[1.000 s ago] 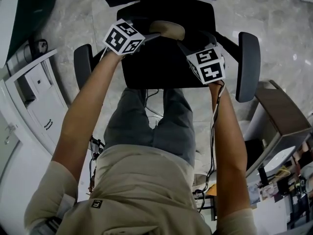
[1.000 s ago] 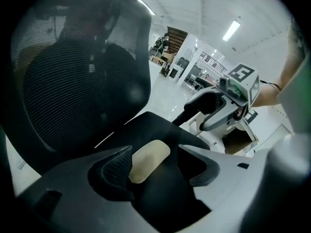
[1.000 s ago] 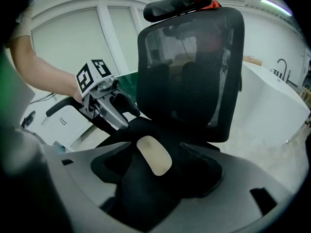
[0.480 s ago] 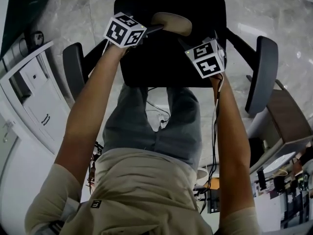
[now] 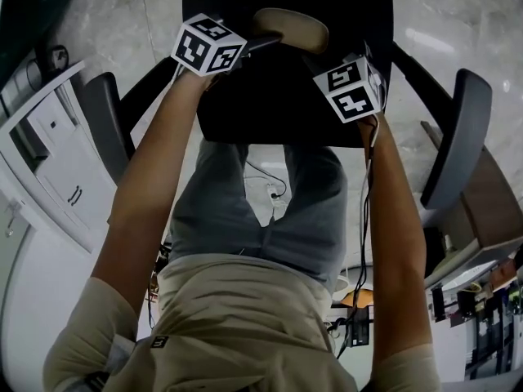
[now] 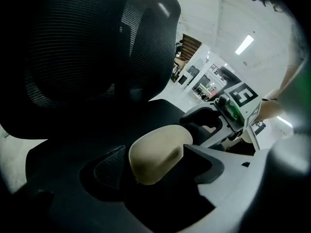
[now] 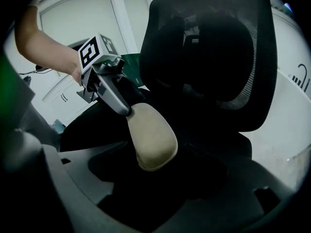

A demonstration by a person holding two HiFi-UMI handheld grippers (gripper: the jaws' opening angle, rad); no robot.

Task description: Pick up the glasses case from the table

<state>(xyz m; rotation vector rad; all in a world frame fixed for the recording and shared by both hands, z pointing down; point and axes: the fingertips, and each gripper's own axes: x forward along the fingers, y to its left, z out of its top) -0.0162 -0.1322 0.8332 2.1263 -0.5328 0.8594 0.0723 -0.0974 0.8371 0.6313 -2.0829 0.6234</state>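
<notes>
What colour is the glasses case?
The glasses case is plain beige, clearest in the left gripper view.

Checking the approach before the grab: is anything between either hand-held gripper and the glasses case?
Nothing visible. The glasses case lies bare on the chair seat, between the opening jaws of the left hand-held gripper and the right hand-held gripper.

A black mesh office chair [image 5: 282, 96] stands on marble floor [image 5: 458, 23] beside white cabinets [image 5: 49, 162].
</notes>
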